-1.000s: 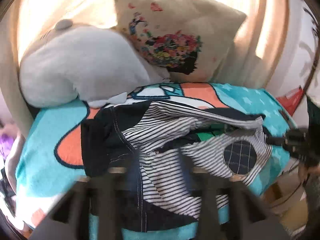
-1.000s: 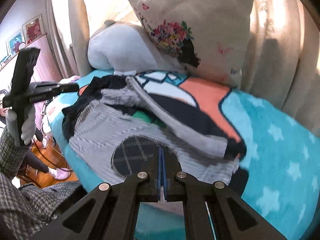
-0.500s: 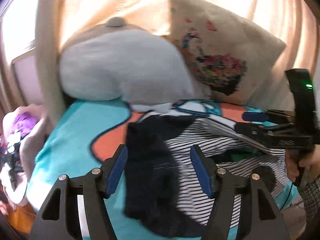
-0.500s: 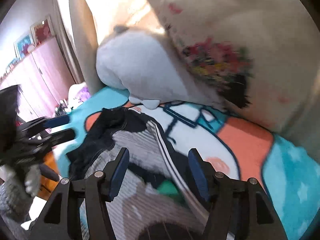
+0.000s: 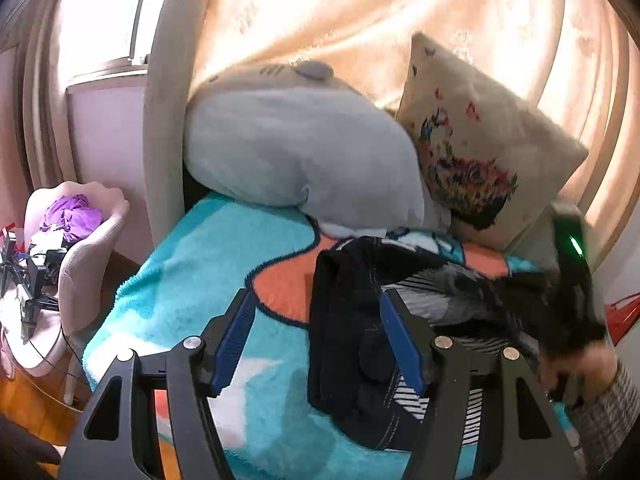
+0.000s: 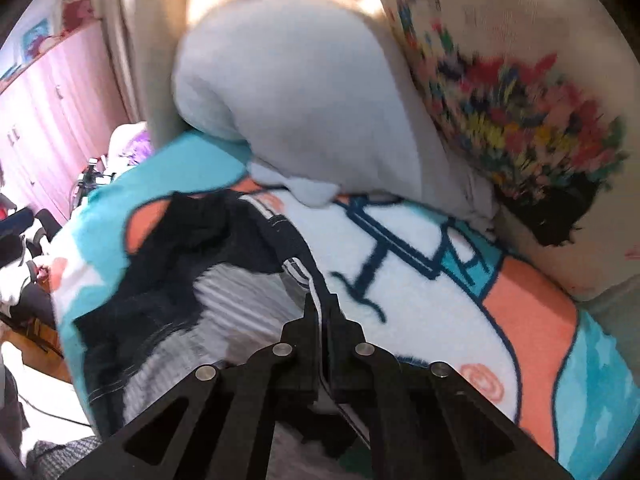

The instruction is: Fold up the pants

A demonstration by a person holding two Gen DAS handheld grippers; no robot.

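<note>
The pants (image 5: 360,344) are dark navy with a black-and-white striped lining, lying rumpled on a turquoise, orange and white blanket (image 5: 192,280). My left gripper (image 5: 316,340) is open and empty, hovering above the pants' left dark part. In the right wrist view the pants (image 6: 192,264) lie left of centre. My right gripper (image 6: 322,312) is shut on the pants' striped edge (image 6: 298,268), which runs between the closed jaws. The right gripper also shows blurred at the right of the left wrist view (image 5: 572,280).
A grey plush pillow (image 5: 304,152) and a cream flowered cushion (image 5: 476,148) stand at the blanket's far end against curtains. A pink chair (image 5: 80,248) with clothes stands at the left, beyond the bed edge. Pink wardrobes (image 6: 48,112) are far left.
My right gripper was shut a second ago, opened half a second ago, and has now shut on the pants' striped edge. My left gripper opened and lifted up and leftwards.
</note>
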